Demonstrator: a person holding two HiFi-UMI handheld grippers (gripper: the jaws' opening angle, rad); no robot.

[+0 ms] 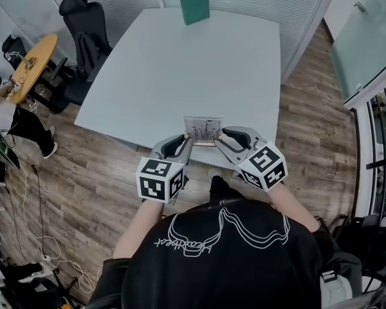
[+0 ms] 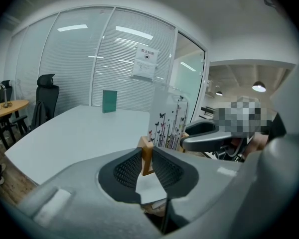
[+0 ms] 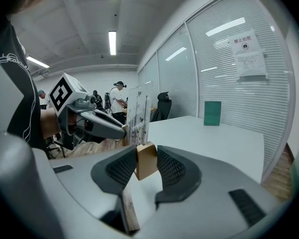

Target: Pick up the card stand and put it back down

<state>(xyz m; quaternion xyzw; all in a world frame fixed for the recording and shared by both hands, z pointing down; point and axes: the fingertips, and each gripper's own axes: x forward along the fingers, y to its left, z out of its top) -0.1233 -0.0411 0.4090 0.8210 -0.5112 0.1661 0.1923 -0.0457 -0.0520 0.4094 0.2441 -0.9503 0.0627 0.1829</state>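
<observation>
a: what does the left gripper (image 2: 147, 151) hold?
b: its two jaws are closed on the left end of the wooden base (image 2: 147, 163) of the card stand (image 2: 167, 126). the pads press on the wood from both sides.
a: and the right gripper (image 3: 147, 153)?
b: the same at the other end. its jaws clamp the right end of the base, so the stand is between the two grippers, with its clear panel upright.
a: where is the stand?
b: at the near edge of the white table (image 1: 180, 63), just in front of the person. whether the base touches the table top, i cannot tell.
a: and further away?
b: a green board (image 1: 193, 4) stands upright at the far edge. a black office chair (image 1: 83, 19) is beside the table's far left corner.
</observation>
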